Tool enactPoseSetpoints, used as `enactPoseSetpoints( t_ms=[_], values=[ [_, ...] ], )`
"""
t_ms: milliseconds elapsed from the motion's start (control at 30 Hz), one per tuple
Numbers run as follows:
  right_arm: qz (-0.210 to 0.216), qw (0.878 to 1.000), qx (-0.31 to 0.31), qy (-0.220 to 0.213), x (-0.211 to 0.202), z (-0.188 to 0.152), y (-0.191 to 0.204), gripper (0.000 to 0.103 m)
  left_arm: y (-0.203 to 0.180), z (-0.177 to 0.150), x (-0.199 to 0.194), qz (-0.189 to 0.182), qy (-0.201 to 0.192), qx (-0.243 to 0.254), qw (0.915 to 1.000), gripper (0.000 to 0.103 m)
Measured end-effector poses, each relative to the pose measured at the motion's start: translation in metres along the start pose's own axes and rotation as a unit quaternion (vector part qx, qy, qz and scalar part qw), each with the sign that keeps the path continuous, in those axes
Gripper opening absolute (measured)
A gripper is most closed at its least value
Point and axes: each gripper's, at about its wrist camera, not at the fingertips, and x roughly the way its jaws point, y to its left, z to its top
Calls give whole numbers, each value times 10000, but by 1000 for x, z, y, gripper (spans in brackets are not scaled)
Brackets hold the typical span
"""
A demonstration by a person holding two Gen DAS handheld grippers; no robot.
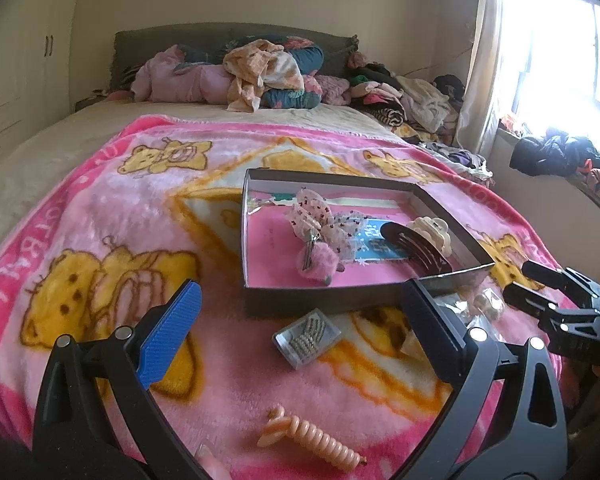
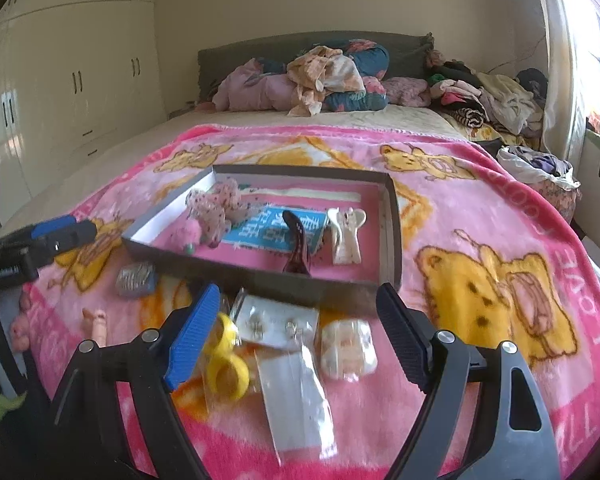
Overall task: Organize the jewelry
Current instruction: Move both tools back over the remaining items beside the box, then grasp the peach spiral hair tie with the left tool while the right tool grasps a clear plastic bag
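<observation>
Hovering empty, both grippers' fingers (image 1: 172,332) spread before the box's (image 1: 320,300) near edge.

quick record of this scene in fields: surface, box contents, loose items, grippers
surface: pink bear blanket on a bed
box: shallow tray box, open top
in box: spotted bow, pink pompom clip, dark hair clip, cream claw clip
loose items: grey clip case, orange spiral tie, yellow ring, earring card
left gripper: open, empty
right gripper: open, empty

Pink bear blanket (image 1: 100,216), clothes pile (image 2: 324,76)
</observation>
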Motion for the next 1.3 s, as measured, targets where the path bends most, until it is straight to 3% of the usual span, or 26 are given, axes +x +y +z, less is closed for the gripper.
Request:
enactPoseSetpoints(
  t_ms=[633,1100,1300],
  values=[
    [-62,9981,-26,605,5,-43,-1,78,-4,-43,-1,-193,744,205,9968,91],
    [-63,9944,50,1058,27,-63,-8,59,-17,-76,20,-356,1489,332,9877,91],
    [-11,9943,75,1068,28,-65,-10,49,-23,-84,27,-170,1594,430,9861,73]
  ],
)
